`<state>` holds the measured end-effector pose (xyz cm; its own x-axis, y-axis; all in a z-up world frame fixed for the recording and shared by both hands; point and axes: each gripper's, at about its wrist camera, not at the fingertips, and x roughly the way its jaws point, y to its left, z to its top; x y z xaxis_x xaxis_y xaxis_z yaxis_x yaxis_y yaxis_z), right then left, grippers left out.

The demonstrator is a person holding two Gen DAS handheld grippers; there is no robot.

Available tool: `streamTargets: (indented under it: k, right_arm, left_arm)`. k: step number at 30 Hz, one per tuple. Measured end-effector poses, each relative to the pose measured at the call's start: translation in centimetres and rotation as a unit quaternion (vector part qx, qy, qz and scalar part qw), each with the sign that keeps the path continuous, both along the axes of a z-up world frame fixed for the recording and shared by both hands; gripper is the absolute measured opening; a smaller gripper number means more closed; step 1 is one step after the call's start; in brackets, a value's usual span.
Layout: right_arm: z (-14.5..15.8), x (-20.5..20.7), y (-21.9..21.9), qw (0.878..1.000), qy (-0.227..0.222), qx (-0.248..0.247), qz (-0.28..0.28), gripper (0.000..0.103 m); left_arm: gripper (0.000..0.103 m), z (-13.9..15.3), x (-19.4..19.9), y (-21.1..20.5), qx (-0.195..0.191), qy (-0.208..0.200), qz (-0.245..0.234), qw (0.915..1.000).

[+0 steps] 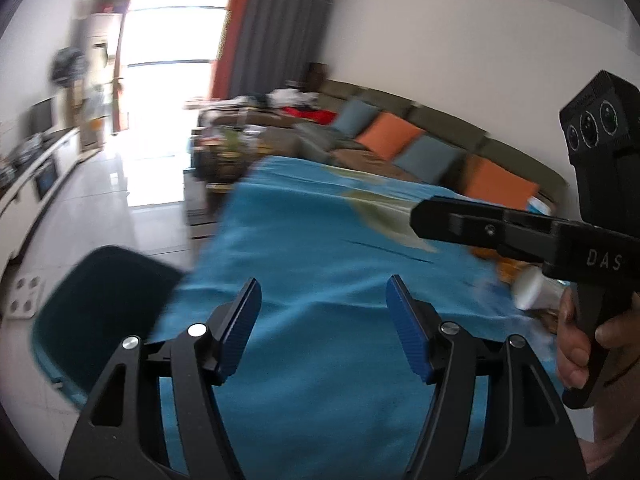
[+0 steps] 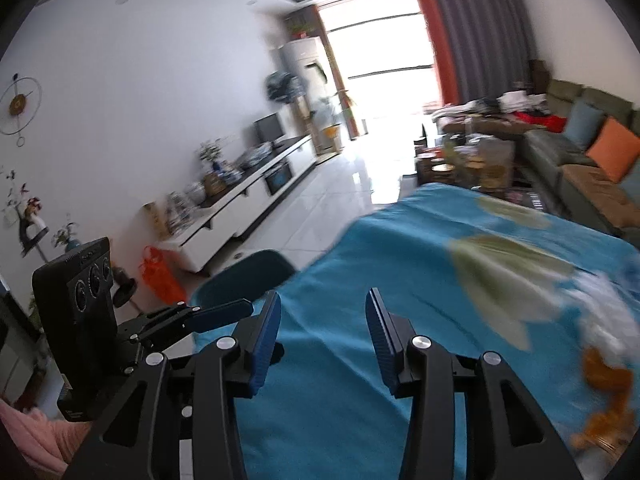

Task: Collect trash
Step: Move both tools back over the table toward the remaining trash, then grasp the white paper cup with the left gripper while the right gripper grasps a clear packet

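A table with a blue cloth (image 1: 320, 248) fills both views; it also shows in the right wrist view (image 2: 380, 264). My left gripper (image 1: 324, 292) is open and empty above the cloth. My right gripper (image 2: 324, 304) is open and empty above the cloth too. In the left wrist view the right gripper's body (image 1: 520, 232) reaches in from the right. Behind it lie a white cup-like item (image 1: 530, 288) and orange scraps (image 1: 508, 268). In the right wrist view blurred orange scraps (image 2: 604, 384) and white paper (image 2: 600, 300) lie at the right edge.
A dark teal chair (image 1: 100, 312) stands at the table's left side; it also shows in the right wrist view (image 2: 248, 276). A sofa with orange and blue cushions (image 1: 400, 136) runs along the right wall. A cluttered coffee table (image 2: 468, 164) stands beyond. An orange bag (image 2: 160, 276) sits on the floor.
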<state>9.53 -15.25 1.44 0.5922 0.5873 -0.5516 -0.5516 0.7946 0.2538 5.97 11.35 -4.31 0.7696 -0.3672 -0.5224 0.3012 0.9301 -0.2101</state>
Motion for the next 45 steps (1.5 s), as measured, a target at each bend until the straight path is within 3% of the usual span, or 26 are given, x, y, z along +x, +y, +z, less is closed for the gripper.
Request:
streamTargets:
  k: [9, 13, 22, 28, 39, 45]
  right_arm:
    - [0.1, -3.2, -10.0, 0.995, -0.011, 0.012, -0.101, 0.043]
    - [-0.4, -4.4, -14.1, 0.99, -0.01, 0.016, -0.141, 0.043]
    - [-2.3, -6.8, -22.6, 0.971, 0.001, 0.024, -0.237, 0.043]
    - [-3.8, -7.5, -26.0, 0.96, 0.015, 0.022, -0.278, 0.043]
    - [-6.7, -7.8, -28.9, 0.948, 0.057, 0.024, -0.312, 0.046]
    - [-7.1, -7.6, -28.8, 0.948, 0.063, 0.015, -0.312, 0.044]
  left_arm:
    - [0.064, 0.5, -0.8, -10.5, 0.002, 0.002, -0.125, 0.9922]
    - [0.064, 0.3, -0.8, -15.2, 0.007, 0.013, -0.171, 0.9852]
    - [0.068, -0.4, -0.5, -21.4, 0.026, 0.032, -0.247, 0.9681]
    - [0.07, -0.5, -0.5, -24.1, 0.041, 0.047, -0.268, 0.9613]
    - [0.086, -1.5, -0.5, -27.4, 0.081, 0.061, -0.286, 0.953]
    - [0.082, -2.5, 0.1, -28.4, 0.113, 0.075, -0.271, 0.953]
